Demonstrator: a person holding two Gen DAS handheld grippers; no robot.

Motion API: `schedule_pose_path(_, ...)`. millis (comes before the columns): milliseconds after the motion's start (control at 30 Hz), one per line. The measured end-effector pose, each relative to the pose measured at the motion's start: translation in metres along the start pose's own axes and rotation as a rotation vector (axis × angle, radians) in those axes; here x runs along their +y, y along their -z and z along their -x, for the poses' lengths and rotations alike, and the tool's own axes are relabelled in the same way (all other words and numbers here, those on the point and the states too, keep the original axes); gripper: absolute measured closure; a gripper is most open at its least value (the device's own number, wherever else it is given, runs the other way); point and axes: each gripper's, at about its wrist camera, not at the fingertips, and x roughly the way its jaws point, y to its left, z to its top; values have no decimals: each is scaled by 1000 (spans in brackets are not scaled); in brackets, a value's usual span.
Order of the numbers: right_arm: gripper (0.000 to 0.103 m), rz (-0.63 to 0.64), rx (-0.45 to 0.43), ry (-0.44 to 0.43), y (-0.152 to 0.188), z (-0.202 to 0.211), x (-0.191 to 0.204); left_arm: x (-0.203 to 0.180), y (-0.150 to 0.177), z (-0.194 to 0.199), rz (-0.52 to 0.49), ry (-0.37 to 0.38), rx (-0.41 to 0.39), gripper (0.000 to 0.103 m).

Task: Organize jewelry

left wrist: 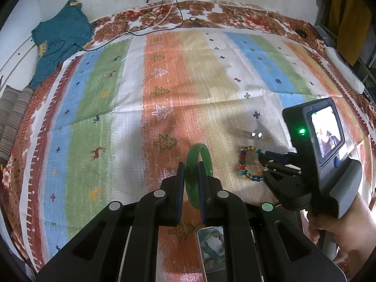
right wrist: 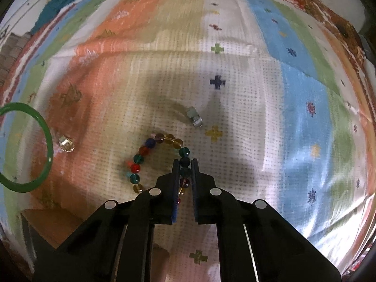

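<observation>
Left tongs (left wrist: 191,171) pinch a green bangle (left wrist: 198,155), pads pressed on either side of the band. The ring is held up on edge, clear of the striped cloth (left wrist: 117,94) spread over the bed. Its opening faces sideways across the tongs; the ring plane runs along the fingers.

Right tongs (right wrist: 184,164) are pressed together on a beaded bracelet (right wrist: 150,157), which lies flat on the cloth near the middle of the bed. The nipped stretch is on the right side of the loop, dark green beads showing between the pads. Rest of the loop is slack on the cloth, curving away to the left.

Handling, judged: the bangle looks rigid, smooth and glossy, likely slippery and liable to chip if dropped. Grip across the band, as now, seems right. The bracelet looks light and floppy, and will probably hang and swing when lifted. Round beads may roll out of the pads, so a hold in a gap between two beads should be safer.

Also on the cloth: a small silvery ring (right wrist: 195,117) just beyond the bracelet, and a pale faceted piece (right wrist: 65,143) beside the bangle.
</observation>
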Motion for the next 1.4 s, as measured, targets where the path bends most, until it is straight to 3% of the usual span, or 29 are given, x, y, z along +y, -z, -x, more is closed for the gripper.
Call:
schedule_pose_path(367,93,15,-167,-50,11,73,4,1,4,26,5,15,-52,93)
schedule_pose_path(700,93,19,-273,-81,19,113,10,-2,17,44,7,31,-80,93)
schedule_pose_path(1400,93,46,-352,-125,76,165,19,-12,54,83,-8,58,-145,93)
